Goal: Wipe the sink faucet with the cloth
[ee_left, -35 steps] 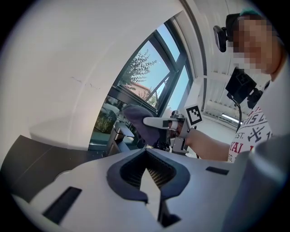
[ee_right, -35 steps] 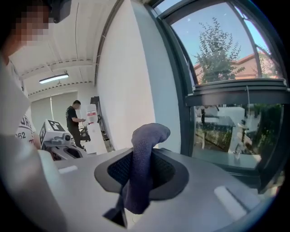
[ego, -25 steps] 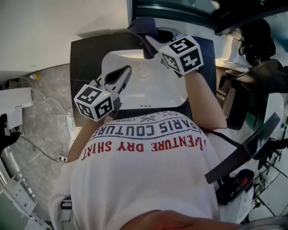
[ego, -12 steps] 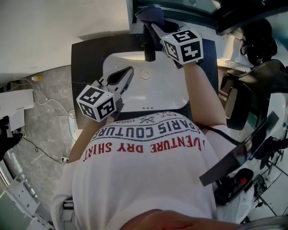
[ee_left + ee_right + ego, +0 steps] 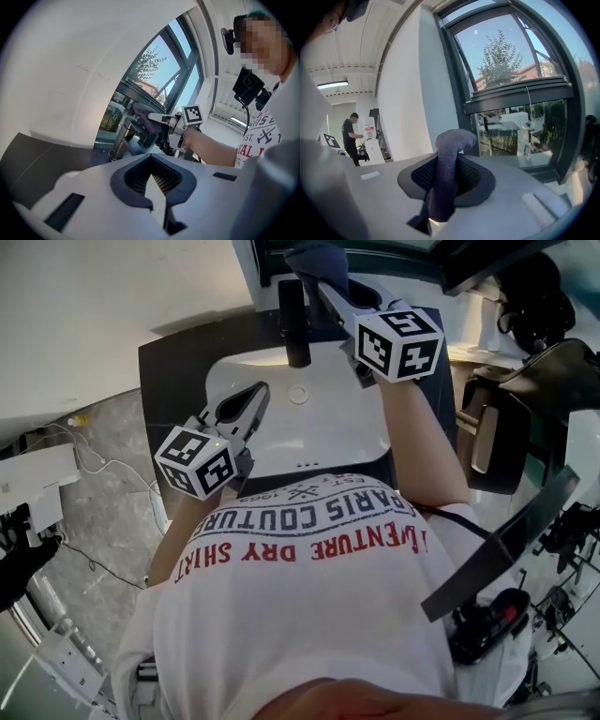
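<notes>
The black faucet (image 5: 294, 322) stands at the back rim of the white sink (image 5: 337, 432). My right gripper (image 5: 323, 279) is shut on a dark blue cloth (image 5: 317, 261) and holds it up just right of the faucet's top, apart from it. In the right gripper view the cloth (image 5: 448, 161) sticks up from between the jaws against a window. My left gripper (image 5: 240, 407) hovers over the sink's left side, shut and holding nothing. From the left gripper (image 5: 154, 177) view, the faucet (image 5: 122, 139) and the cloth (image 5: 144, 114) show ahead.
A dark countertop (image 5: 173, 357) surrounds the sink. The window frame (image 5: 375, 251) runs right behind the faucet. Dark equipment (image 5: 525, 362) stands to the right of the sink. A cable (image 5: 89, 460) lies on the grey floor at left. A person (image 5: 348, 133) stands far off.
The right gripper has lifted the cloth off the faucet's top and carried it back and to the right. The left gripper has hardly moved.
</notes>
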`<state>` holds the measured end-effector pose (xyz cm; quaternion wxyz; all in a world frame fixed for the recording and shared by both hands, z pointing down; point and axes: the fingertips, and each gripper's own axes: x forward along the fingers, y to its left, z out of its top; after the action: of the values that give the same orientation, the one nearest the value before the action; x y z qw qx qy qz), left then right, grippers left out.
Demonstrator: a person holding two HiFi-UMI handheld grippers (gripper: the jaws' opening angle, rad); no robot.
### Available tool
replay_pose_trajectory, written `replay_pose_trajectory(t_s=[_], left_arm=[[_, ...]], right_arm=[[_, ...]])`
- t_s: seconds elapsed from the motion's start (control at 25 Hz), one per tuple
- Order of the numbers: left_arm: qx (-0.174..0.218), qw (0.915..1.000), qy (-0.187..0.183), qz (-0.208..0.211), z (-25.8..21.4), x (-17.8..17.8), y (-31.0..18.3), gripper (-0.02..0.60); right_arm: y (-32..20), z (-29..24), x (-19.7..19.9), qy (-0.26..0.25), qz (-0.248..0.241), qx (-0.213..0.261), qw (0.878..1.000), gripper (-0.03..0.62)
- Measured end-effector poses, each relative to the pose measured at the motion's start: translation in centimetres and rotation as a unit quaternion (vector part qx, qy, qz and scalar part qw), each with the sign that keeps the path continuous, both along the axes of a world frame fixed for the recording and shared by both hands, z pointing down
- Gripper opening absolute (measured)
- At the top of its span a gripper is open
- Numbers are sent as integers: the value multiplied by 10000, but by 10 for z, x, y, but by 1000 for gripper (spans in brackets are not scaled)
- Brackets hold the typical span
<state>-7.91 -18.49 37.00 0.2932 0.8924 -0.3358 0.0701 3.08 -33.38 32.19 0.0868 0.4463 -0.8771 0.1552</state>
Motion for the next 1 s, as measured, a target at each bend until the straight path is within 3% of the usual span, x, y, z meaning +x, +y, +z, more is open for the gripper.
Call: replay_pose_trajectory(t_s=[0.16, 0.68, 1.0], left_arm=[[-56, 10000, -34, -1, 6, -1, -5, 2], [-280, 9995, -130, -83, 30, -6, -22, 3], [-372, 9991, -191, -73, 42, -7, -30, 2]], right_arm=[[0, 21, 5, -163, 205, -213, 9994, 81], [-11, 74, -10, -178, 169, -521, 9983, 78], [-21, 150, -9, 321, 131, -1233, 9918, 77]])
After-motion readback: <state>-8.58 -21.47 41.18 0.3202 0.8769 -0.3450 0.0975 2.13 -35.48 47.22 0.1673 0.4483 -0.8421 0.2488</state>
